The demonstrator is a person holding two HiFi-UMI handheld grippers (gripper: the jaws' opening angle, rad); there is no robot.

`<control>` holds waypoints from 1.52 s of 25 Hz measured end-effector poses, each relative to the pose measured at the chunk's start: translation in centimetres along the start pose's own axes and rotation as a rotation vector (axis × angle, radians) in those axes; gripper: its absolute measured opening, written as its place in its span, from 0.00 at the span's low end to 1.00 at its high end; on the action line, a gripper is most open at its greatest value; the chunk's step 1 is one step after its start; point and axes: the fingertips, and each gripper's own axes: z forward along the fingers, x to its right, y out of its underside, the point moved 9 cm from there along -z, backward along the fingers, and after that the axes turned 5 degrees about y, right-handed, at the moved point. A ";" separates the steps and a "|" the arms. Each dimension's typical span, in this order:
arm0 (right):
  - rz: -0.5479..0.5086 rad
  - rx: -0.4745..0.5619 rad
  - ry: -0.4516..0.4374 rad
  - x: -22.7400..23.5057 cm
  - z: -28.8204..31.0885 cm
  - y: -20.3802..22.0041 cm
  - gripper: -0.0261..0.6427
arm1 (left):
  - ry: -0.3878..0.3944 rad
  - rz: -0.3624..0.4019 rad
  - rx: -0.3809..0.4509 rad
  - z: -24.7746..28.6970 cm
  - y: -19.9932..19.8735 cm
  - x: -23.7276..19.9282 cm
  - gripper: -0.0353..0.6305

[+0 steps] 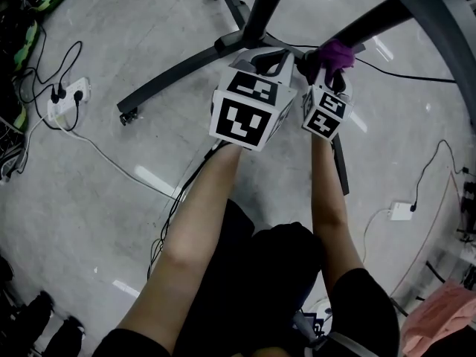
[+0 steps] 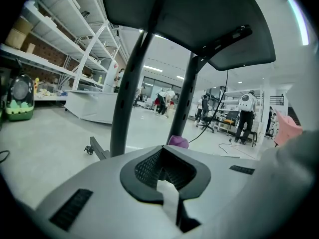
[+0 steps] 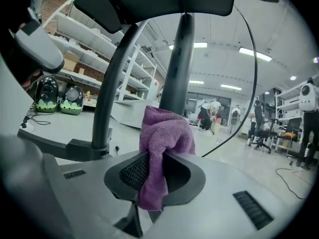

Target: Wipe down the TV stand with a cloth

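Low at the TV stand [image 1: 178, 73], near where its flat black legs meet the round posts, the right gripper [image 3: 154, 172] clamps a purple cloth [image 3: 164, 131]. The looped terry is bunched into a lump above the ribbed pads. Whether it touches the post behind cannot be told. Beside it, the left gripper [image 2: 164, 176] has its jaws pressed together on nothing. From the head view the marker cubes hide both claws, and the stand's top is cut off.

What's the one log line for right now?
right gripper: shut on purple cloth | cloth: near TV stand pole | left gripper: shut, empty
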 end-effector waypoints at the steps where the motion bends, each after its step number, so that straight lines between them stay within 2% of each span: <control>1: -0.002 -0.011 0.000 0.0 0.1 0.5 0.16 | 0.002 0.004 -0.003 0.0 0.1 0.1 0.06; 8: -0.005 -0.098 -0.001 0.1 0.7 3.2 0.16 | 0.005 -0.001 -0.024 0.4 0.4 0.0 0.06; 14: -0.003 -0.091 -0.037 -0.9 0.1 3.0 0.16 | -0.001 0.003 -0.029 0.5 0.5 -0.1 0.06; 18: -0.030 -0.098 -0.144 -4.1 -1.0 3.3 0.16 | -0.018 0.005 -0.057 0.1 0.9 -1.1 0.06; 23: -0.002 -0.080 -0.286 -9.2 -1.8 1.8 0.16 | -0.093 -0.006 -0.050 -2.6 0.3 -4.4 0.06; 27: 0.026 -0.046 -0.463 -15.3 -3.3 -0.2 0.16 | -0.227 -0.038 -0.021 -7.1 -0.4 -9.0 0.06; 32: 0.025 -0.009 -0.672 -23.2 -6.1 -2.9 0.16 | -0.397 -0.114 0.037 -13.8 -1.5 -14.0 0.06; 38: -0.037 0.007 -0.881 -31.1 -9.6 -3.9 0.16 | -0.486 -0.111 0.046 -19.4 -2.0 -17.0 0.06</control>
